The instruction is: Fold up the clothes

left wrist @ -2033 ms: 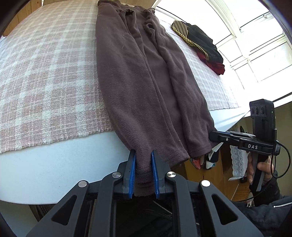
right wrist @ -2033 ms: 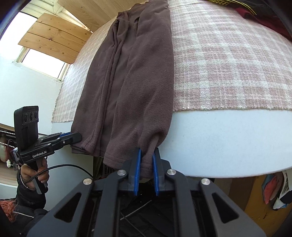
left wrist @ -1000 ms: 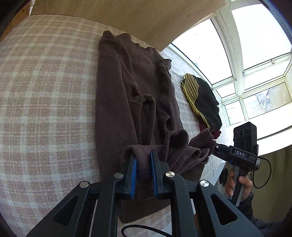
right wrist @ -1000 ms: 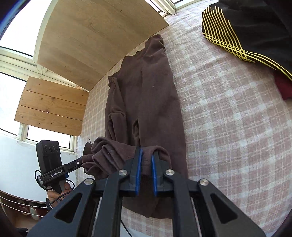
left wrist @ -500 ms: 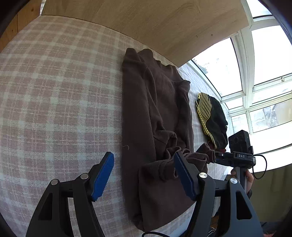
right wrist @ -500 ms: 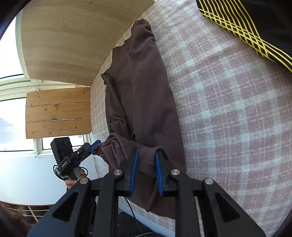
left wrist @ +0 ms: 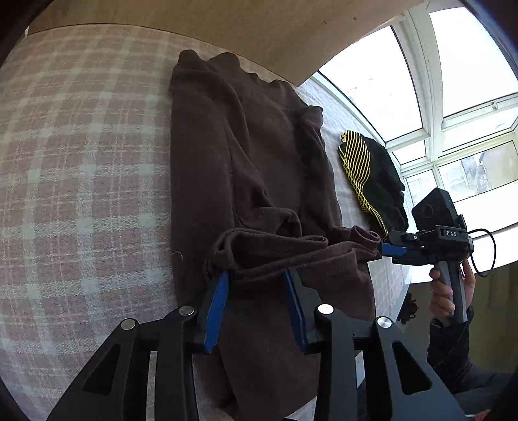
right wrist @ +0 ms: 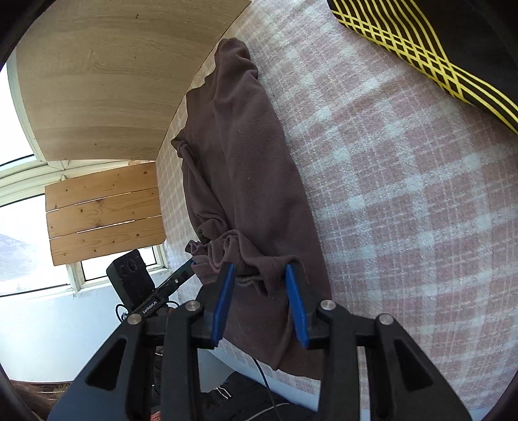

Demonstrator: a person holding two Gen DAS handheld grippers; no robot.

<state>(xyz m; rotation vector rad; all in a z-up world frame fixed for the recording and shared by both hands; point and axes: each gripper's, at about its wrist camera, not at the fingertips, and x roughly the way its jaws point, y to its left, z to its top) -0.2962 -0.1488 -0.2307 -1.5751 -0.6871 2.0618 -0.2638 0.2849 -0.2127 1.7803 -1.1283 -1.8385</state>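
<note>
Brown fleece trousers (left wrist: 252, 155) lie lengthwise on a pink plaid blanket (left wrist: 81, 168), their leg hems folded back up over the legs. My left gripper (left wrist: 257, 291) straddles the left end of the folded hem. Its jaws are closing, with bunched fleece between the blue pads but no firm pinch. In the right wrist view the trousers (right wrist: 246, 162) show the same fold. My right gripper (right wrist: 259, 291) is opening over the hem's right end, and cloth lies slack between its pads. Each gripper also appears in the other's view: the right gripper (left wrist: 393, 250) and the left gripper (right wrist: 189, 267).
A black garment with yellow stripes (left wrist: 372, 175) lies on the blanket to the right of the trousers and fills the upper right corner (right wrist: 437, 42). A wooden panel (left wrist: 226, 29) stands behind the surface, and windows (left wrist: 453, 81) are beyond. A person's hand (left wrist: 445, 291) holds the right gripper's handle.
Both grippers were shut on the hems and carried them up over the trouser legs. The left jaws then sprang wide and have narrowed again. The right jaws have parted and the hem rests on the trousers.
</note>
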